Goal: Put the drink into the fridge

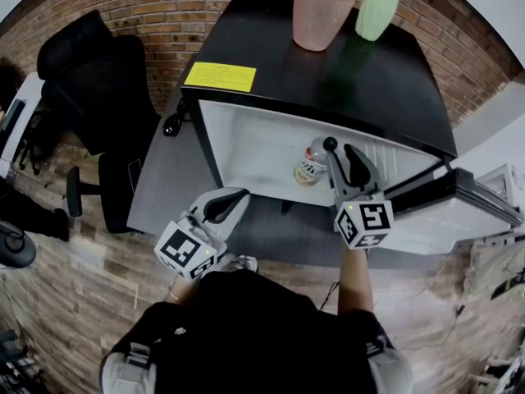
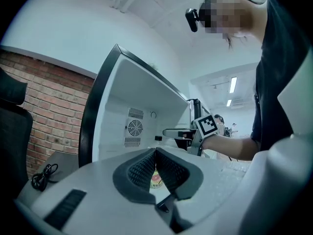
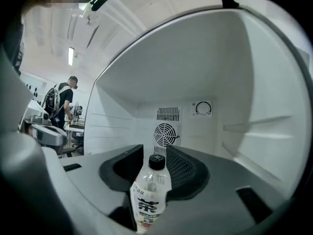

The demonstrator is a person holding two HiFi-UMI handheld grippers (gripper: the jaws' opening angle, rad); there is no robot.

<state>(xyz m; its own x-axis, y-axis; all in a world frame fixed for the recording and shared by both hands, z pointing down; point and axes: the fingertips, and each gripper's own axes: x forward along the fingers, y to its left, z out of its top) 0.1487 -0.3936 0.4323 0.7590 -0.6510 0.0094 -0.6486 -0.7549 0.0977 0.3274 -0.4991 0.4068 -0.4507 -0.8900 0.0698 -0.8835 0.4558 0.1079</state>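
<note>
In the right gripper view the label of the bottle [image 3: 149, 199] carries one large dark Chinese character, 茶. The small print above it is too fine to read. In the head view the same label shows only red and white patches. A yellow sticker [image 1: 220, 76] lies on the black top of the fridge [image 1: 328, 89]; its lines of print are too small to read. The left cube [image 1: 187, 250] and the right cube [image 1: 365, 223] carry black-and-white square markers — patterns, not letters. The marks around the round dial [image 3: 203, 108] on the fridge's back wall cannot be read.
</note>
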